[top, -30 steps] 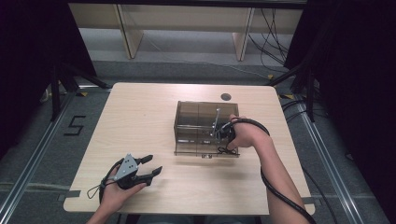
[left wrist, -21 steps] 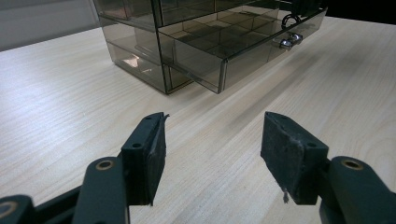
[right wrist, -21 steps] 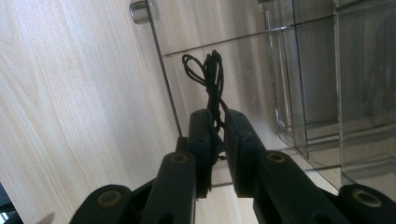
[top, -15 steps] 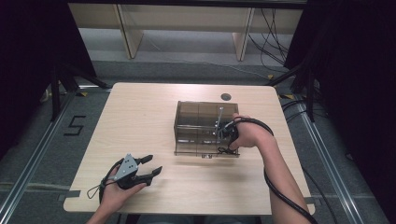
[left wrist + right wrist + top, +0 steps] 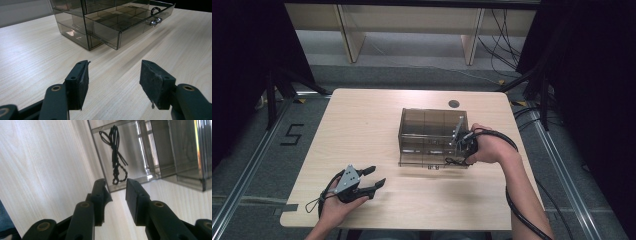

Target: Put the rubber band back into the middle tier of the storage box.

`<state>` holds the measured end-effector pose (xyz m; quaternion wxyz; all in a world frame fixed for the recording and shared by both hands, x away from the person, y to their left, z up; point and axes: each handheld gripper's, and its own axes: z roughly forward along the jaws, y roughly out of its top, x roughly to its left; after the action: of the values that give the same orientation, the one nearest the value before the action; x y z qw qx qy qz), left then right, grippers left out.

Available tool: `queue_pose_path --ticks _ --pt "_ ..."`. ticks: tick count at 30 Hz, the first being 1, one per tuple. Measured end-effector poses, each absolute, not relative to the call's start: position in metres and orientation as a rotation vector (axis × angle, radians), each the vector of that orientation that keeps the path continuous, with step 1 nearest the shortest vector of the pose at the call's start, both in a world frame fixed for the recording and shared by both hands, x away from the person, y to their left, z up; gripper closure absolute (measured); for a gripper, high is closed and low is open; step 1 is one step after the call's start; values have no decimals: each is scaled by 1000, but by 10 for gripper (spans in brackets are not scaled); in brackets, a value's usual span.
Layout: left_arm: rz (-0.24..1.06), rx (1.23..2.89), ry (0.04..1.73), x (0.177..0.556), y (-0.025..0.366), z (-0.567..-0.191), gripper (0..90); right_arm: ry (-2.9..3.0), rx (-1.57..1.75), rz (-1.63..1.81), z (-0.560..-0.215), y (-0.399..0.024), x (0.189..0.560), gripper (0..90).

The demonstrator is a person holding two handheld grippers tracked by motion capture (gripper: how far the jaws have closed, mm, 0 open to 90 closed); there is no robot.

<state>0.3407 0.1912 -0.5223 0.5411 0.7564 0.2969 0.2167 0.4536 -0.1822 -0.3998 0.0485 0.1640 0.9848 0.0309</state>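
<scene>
- Right gripper view: the right gripper has its jaws a narrow gap apart with nothing between them, poised at the front edge of a pulled-out drawer that fills the upper middle of the frame.
- Just beyond the jaw tips, a small black cord, looped and knotted, lies on the drawer's clear floor; my guess is the jaws are narrowed to suit so thin a thing, though whether it is being fetched or was just dropped I cannot tell.
- From the high view, the right hand holds that gripper against the right front corner of the smoky clear drawer cabinet, right of centre on the table.
- Left gripper view: the left gripper has its jaws wide and empty above bare wood, with the cabinet and its open drawer at the upper middle, well apart.
- In the high view it sits at the lower left, likely parked clear of the work.
- A small dark disc lies near the table's far edge.
</scene>
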Motion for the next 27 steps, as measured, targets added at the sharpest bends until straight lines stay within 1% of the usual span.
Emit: queue_pose_path --ticks 9,11,20,27 --pt "511 1791 701 341 191 -523 397 2981 538 182 -398 -202 437 659" --pt "514 1797 705 341 191 -522 397 2974 598 187 -399 -206 429 649" --pt "515 1798 707 341 191 -522 397 2996 652 194 -417 -232 411 642" --pt "514 1802 708 341 191 -522 397 3016 697 164 -428 -242 402 636"
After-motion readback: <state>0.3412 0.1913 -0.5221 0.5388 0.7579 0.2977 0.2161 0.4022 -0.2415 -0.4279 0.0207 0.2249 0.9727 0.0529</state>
